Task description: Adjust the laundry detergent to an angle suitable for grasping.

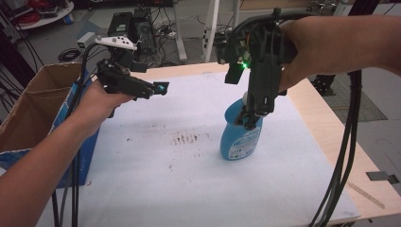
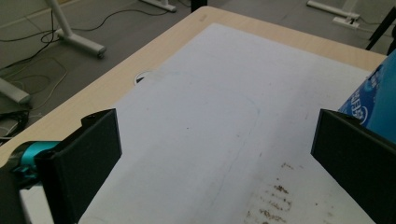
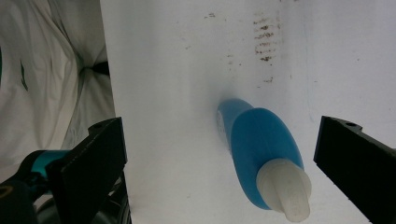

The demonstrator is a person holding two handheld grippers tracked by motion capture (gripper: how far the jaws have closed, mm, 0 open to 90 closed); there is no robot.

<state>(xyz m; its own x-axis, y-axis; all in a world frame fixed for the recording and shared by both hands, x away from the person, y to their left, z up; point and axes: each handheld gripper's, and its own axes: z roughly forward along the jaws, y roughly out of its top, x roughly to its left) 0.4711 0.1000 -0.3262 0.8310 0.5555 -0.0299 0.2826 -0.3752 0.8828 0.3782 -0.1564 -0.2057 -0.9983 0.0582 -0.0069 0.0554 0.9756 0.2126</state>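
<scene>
A blue bottle [image 1: 240, 135] with a white cap stands upright on the white sheet [image 1: 189, 179], right of the middle. My right gripper [image 1: 251, 119] points straight down over its top. In the right gripper view the bottle [image 3: 259, 147] and its cap [image 3: 286, 189] lie between the two wide-apart jaws, touching neither, so the right gripper [image 3: 219, 163] is open. My left gripper [image 1: 153, 90] hovers above the sheet's left part and points to the right. It is open [image 2: 215, 158] with nothing between its jaws, and the bottle [image 2: 378, 98] stands past its right jaw.
An open cardboard box [image 1: 28, 109] stands off the table's left side, beside my left forearm. Brown stains [image 1: 184, 138] mark the sheet's middle. The wooden table [image 1: 326, 127] shows bare along the right edge, where thick cables [image 1: 345, 156] hang. White cloth [image 3: 46, 70] lies beyond the sheet's near edge.
</scene>
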